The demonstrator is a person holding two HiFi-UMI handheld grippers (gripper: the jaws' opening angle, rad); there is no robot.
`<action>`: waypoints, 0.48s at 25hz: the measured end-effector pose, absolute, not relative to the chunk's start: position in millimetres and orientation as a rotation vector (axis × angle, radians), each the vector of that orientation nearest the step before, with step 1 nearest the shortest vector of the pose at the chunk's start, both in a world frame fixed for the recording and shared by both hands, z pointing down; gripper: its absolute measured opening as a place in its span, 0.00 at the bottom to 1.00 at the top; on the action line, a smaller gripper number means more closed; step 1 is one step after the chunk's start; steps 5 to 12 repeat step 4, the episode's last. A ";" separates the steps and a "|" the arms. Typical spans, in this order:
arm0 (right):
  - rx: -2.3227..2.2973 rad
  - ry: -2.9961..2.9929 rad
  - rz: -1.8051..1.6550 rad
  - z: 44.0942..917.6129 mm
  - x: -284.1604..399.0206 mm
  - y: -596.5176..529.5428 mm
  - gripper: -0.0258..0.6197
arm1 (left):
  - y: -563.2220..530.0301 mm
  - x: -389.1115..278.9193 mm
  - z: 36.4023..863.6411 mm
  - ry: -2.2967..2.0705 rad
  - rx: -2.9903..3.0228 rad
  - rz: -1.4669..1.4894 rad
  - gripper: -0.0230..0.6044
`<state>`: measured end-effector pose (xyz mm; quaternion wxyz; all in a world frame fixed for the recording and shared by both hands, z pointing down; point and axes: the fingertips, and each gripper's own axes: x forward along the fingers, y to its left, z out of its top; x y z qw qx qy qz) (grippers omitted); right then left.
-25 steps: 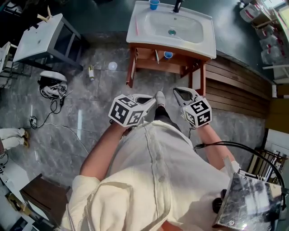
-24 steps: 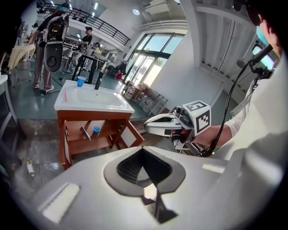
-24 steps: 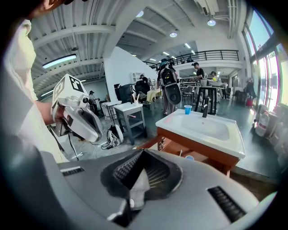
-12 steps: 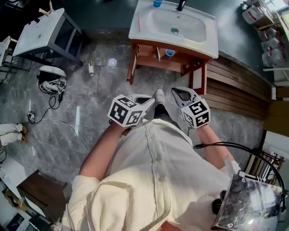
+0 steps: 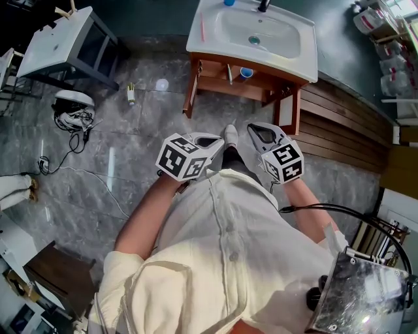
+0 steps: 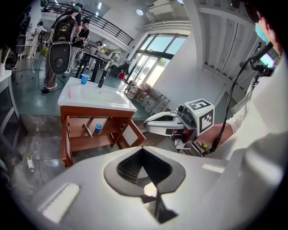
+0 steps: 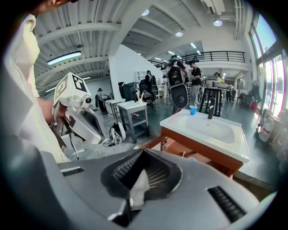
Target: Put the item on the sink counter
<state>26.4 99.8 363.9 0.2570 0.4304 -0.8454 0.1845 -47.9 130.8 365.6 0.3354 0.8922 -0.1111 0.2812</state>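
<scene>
A white sink counter point(image 5: 215, 45) on a wooden cabinet stands ahead of me. A blue cup point(image 5: 228, 2) stands by the dark faucet point(image 5: 264, 5) and a pink stick point(image 5: 202, 26) lies on the counter's left side. On the open shelf below stand a second blue cup point(image 5: 246, 72) and a thin stick-like item point(image 5: 229, 73). My left gripper point(image 5: 215, 145) and right gripper point(image 5: 255, 130) are held side by side in front of my chest, well short of the cabinet. Both are shut with nothing between the jaws, as the left gripper view point(image 6: 143, 150) and right gripper view point(image 7: 143, 150) show.
A white side table point(image 5: 59, 39) stands at the far left, with a bag and cables point(image 5: 75, 117) on the grey floor beside it. A small bottle point(image 5: 130, 93) lies left of the cabinet. Wooden decking point(image 5: 339, 124) lies to the right. A metal case point(image 5: 359, 293) sits at the lower right.
The sink has slid slightly up and right in the head view. Both grippers stay shut in front of my chest, almost where they were.
</scene>
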 end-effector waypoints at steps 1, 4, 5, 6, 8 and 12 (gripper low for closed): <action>1.170 -2.292 0.504 364.8 27.1 99.0 0.05 | 130.0 -46.8 366.2 -0.287 2.327 0.734 0.04; 1.174 -2.290 0.513 368.1 27.5 97.7 0.05 | 127.6 -43.7 368.1 -0.279 2.328 0.736 0.04; 1.174 -2.290 0.513 368.1 27.5 97.7 0.05 | 127.6 -43.7 368.1 -0.279 2.328 0.736 0.04; 1.174 -2.290 0.513 368.1 27.5 97.7 0.05 | 127.6 -43.7 368.1 -0.279 2.328 0.736 0.04; 1.174 -2.290 0.513 368.1 27.5 97.7 0.05 | 127.6 -43.7 368.1 -0.279 2.328 0.736 0.04; 1.174 -2.290 0.513 368.1 27.5 97.7 0.05 | 127.6 -43.7 368.1 -0.279 2.328 0.736 0.04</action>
